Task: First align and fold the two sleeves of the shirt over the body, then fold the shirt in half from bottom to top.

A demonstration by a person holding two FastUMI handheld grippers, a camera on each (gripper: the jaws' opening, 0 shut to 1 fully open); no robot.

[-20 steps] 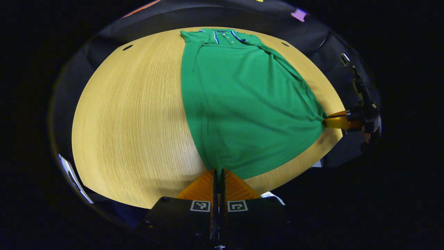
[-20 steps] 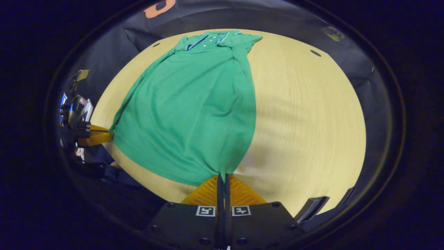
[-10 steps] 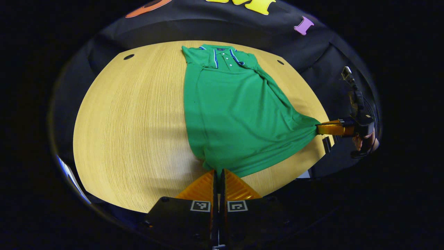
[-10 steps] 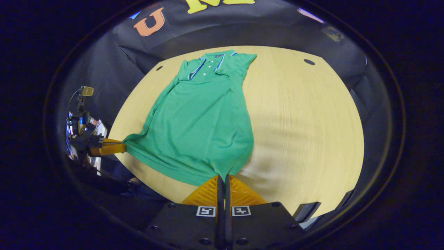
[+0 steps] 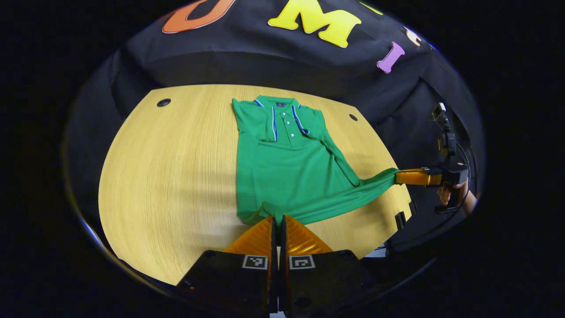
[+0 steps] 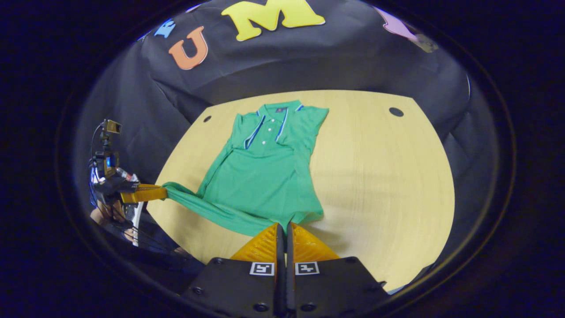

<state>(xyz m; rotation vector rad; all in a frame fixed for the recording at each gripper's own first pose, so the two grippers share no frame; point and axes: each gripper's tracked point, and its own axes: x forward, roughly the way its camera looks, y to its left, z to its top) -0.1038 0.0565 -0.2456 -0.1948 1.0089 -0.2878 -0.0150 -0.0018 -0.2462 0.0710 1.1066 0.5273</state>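
A green polo shirt (image 5: 287,168) (image 6: 260,176) lies on the wooden table, collar at the far end, both sleeves folded over the body. My left gripper (image 5: 277,217) is shut on the hem's left corner, lifted off the table. My right gripper (image 6: 284,224) is shut on the hem's right corner, also raised. The hem hangs stretched in the air between the two. In the left gripper view the right gripper (image 5: 399,176) shows at the right with a hand behind it. In the right gripper view the left gripper (image 6: 164,193) shows at the left.
The round wooden table (image 5: 176,176) (image 6: 388,176) has small dark holes (image 5: 163,102) (image 6: 396,111) near its far corners. Black cloth wall stands behind it. Bare wood lies on both sides of the shirt.
Both grippers have risen and carried the hem away from the near edge toward the collar. The shirt's lower part has lifted off the table and the visible body has grown shorter.
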